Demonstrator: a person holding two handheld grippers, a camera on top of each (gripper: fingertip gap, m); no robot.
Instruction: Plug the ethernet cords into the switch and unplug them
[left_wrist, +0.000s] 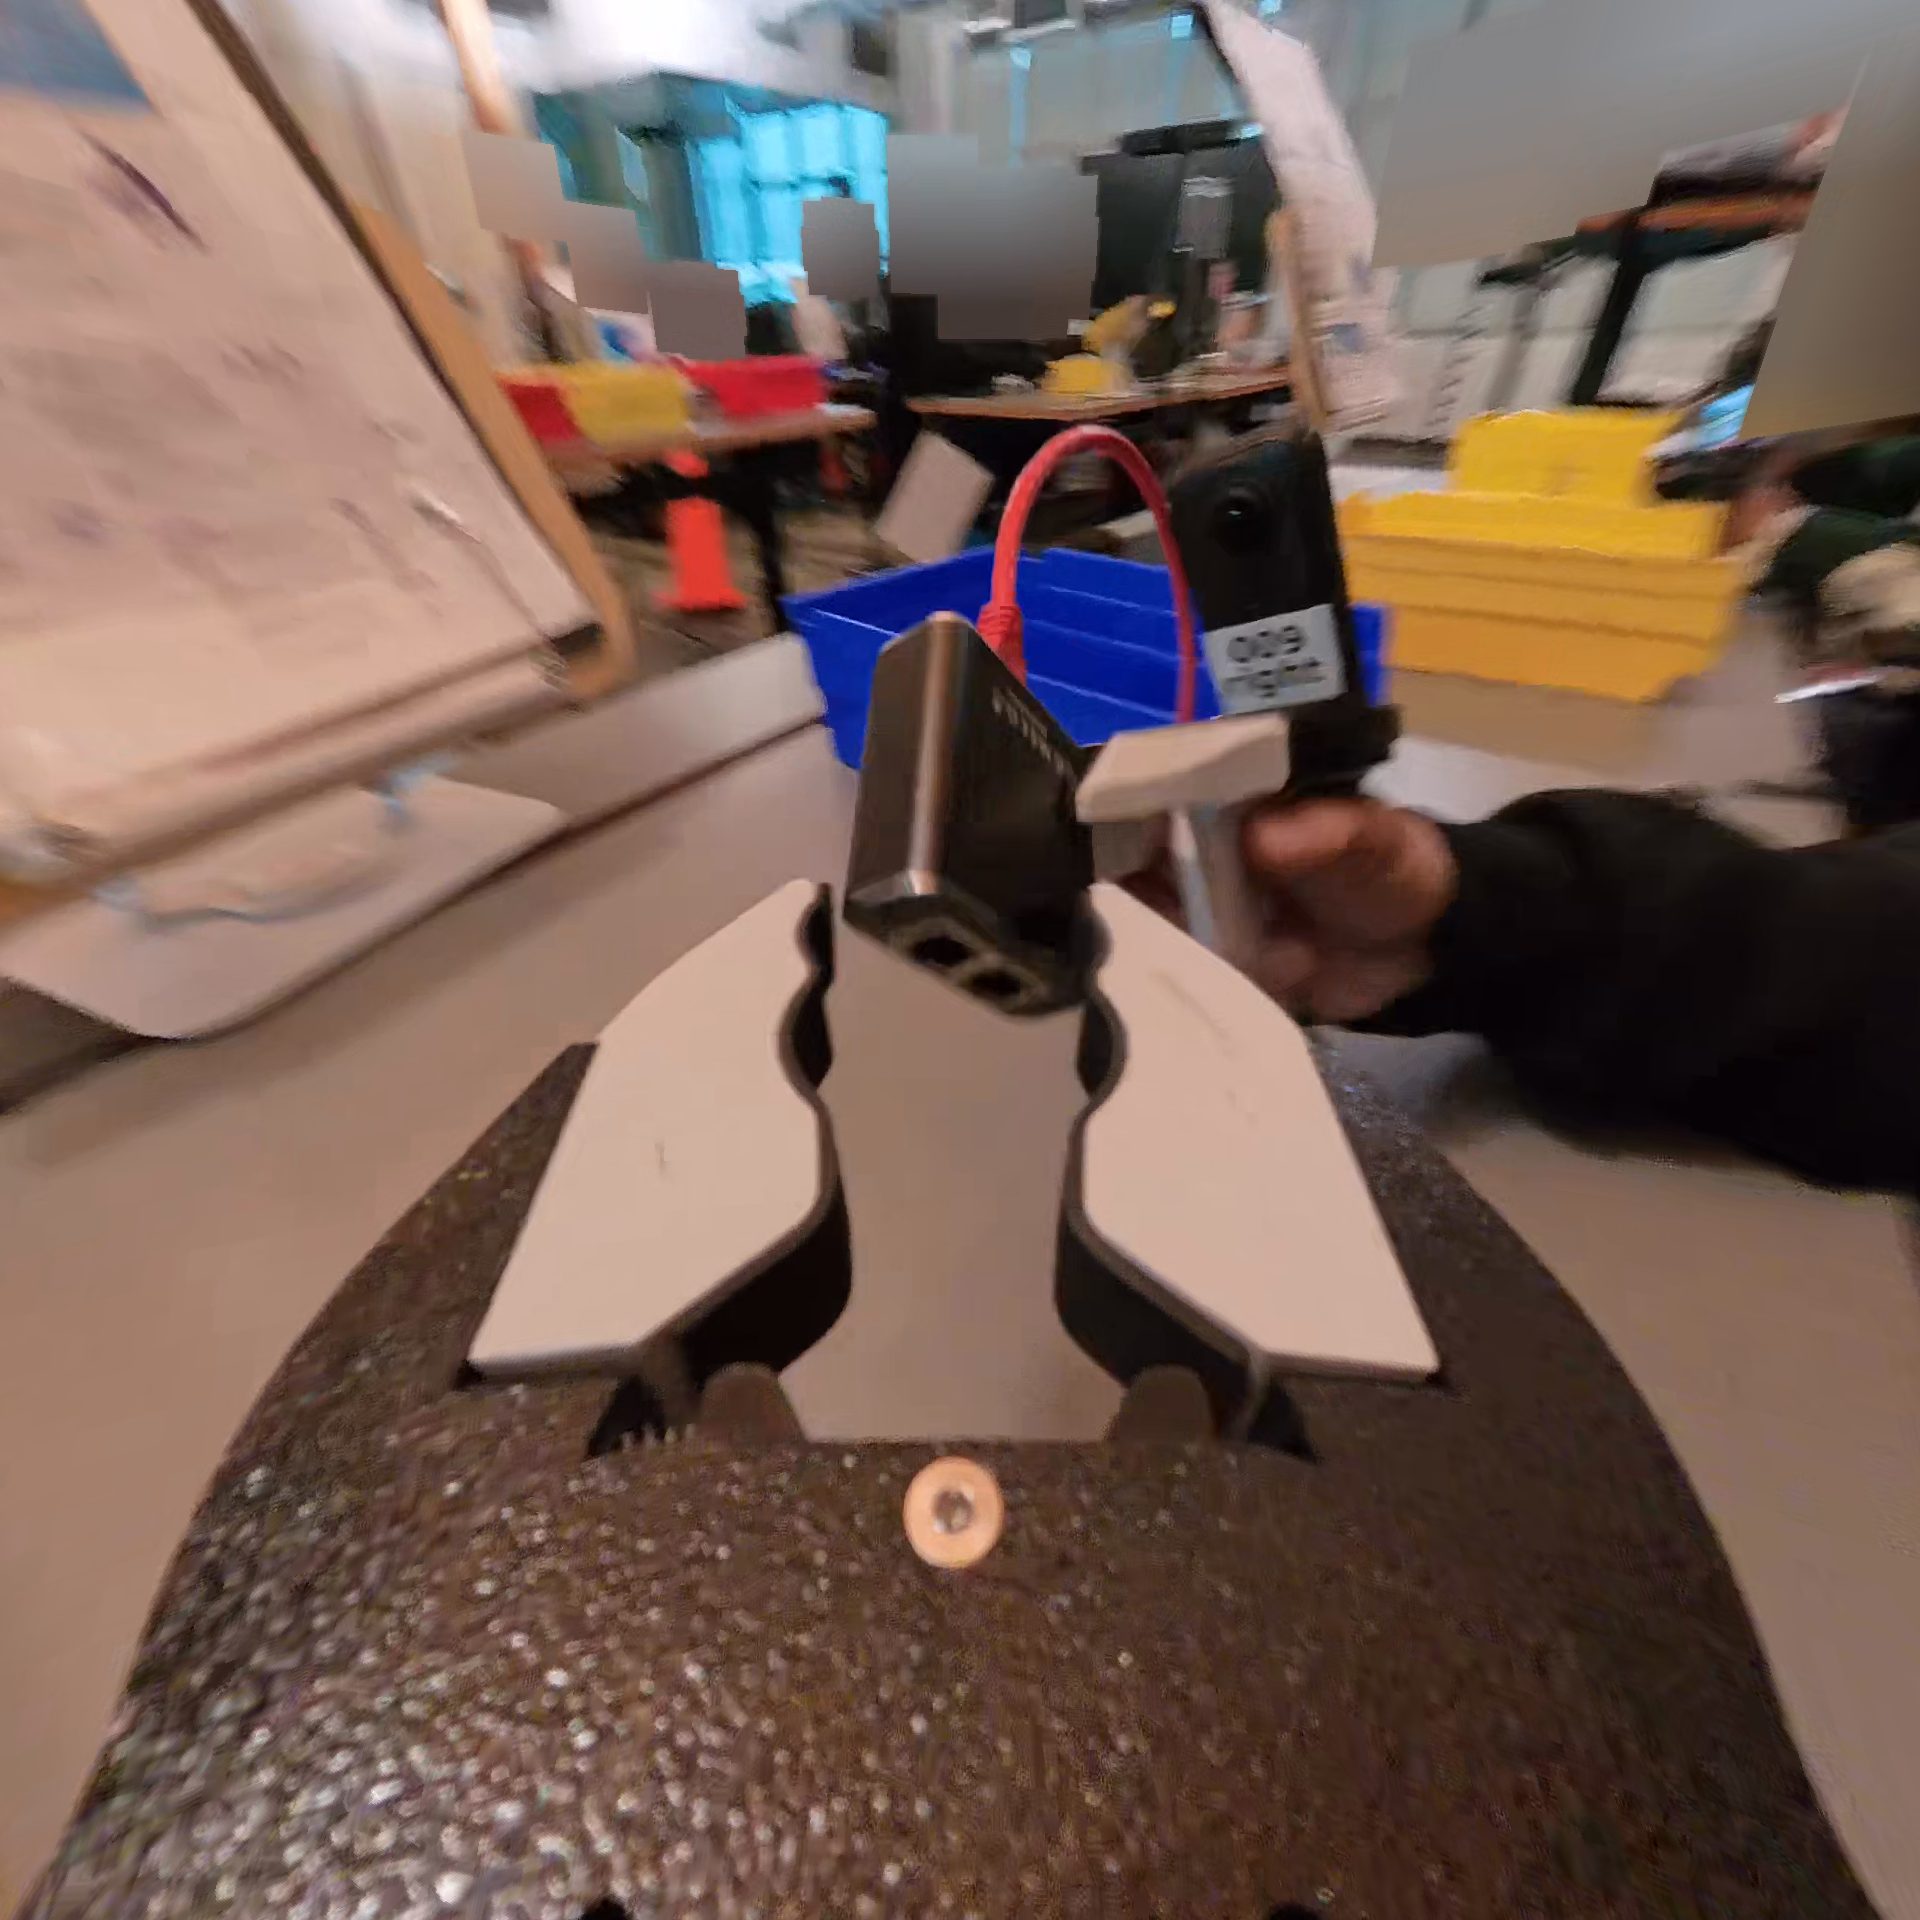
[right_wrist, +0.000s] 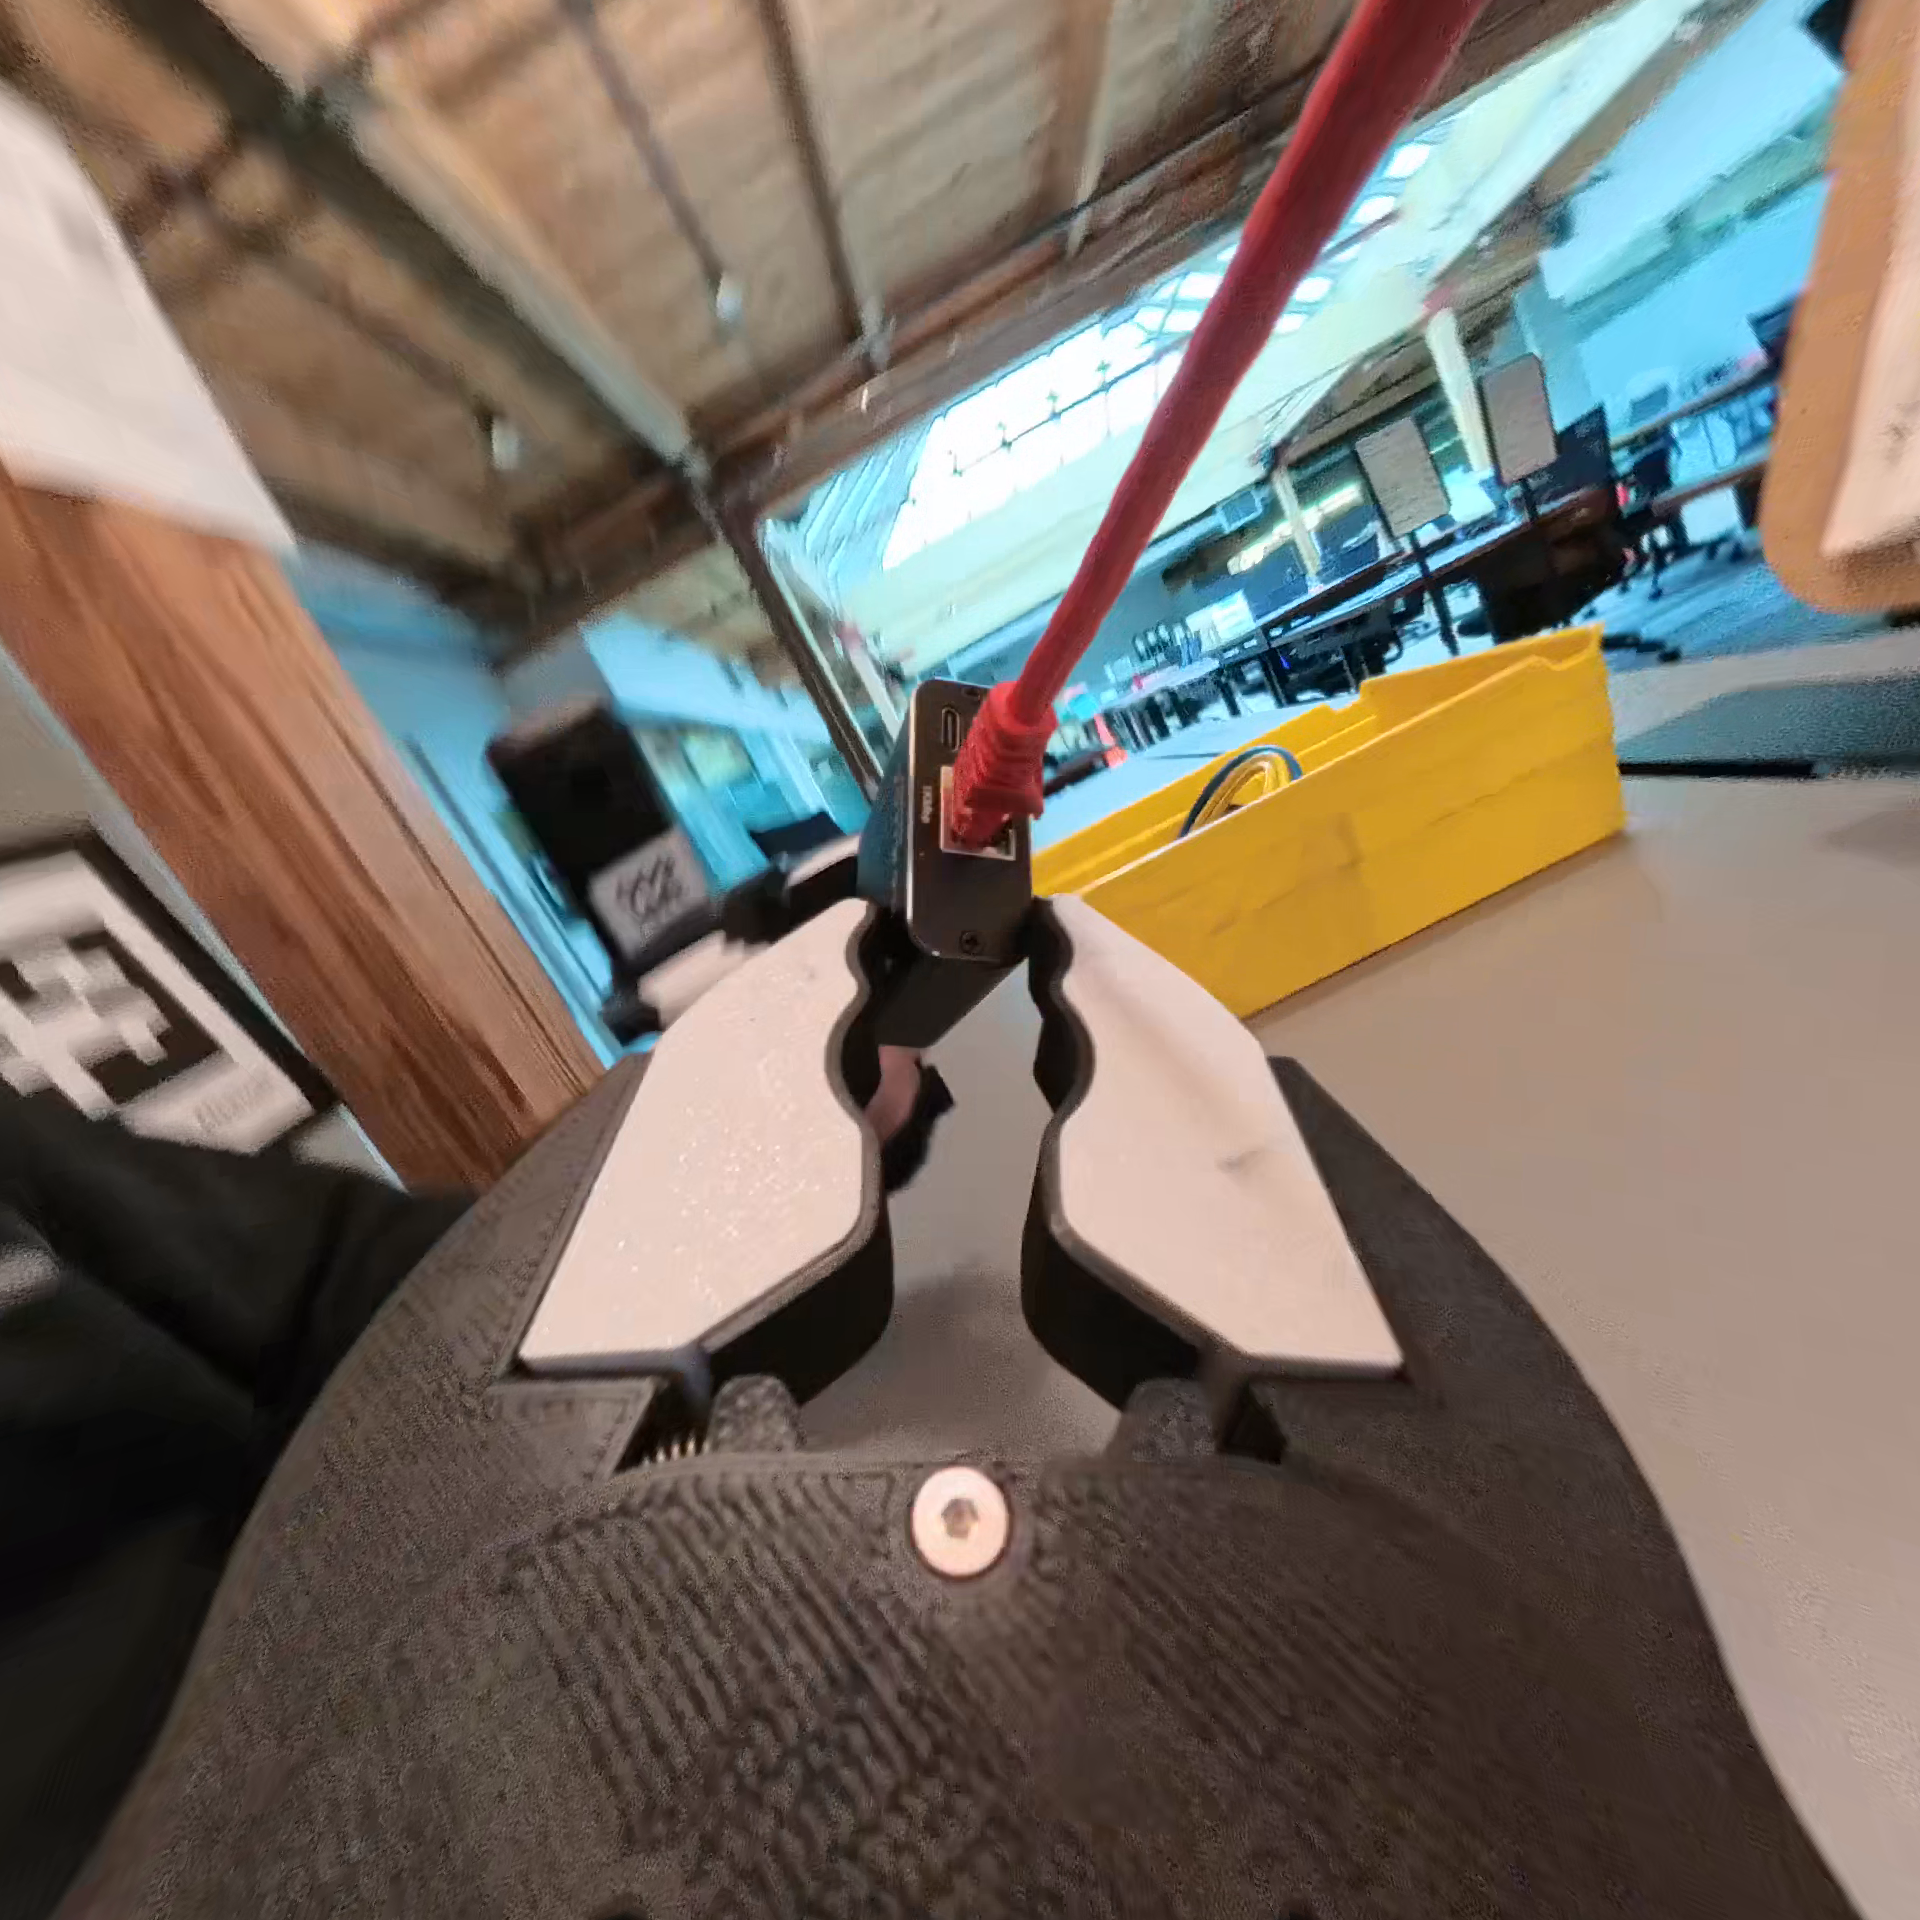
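The black switch (left_wrist: 966, 821) is held up above the grey table (left_wrist: 260, 1195). Its near end shows two empty ports between my left gripper (left_wrist: 961, 925) fingertips, which press both sides. My right gripper (left_wrist: 1174, 774) grips the switch from the right, held by a hand (left_wrist: 1340, 904). In the right wrist view the right gripper (right_wrist: 951, 925) is shut on the switch (right_wrist: 961, 883). A red ethernet cord (right_wrist: 1174, 416) is plugged into a port on the switch's end face. The cord (left_wrist: 1049, 457) loops up behind the switch.
A blue bin (left_wrist: 1101, 644) stands behind the switch and stacked yellow bins (left_wrist: 1538, 582) at the right. A leaning board (left_wrist: 208, 468) fills the left. A yellow bin (right_wrist: 1351, 831) with cables sits on the table (right_wrist: 1558, 1143); a wooden post (right_wrist: 260, 831) stands left.
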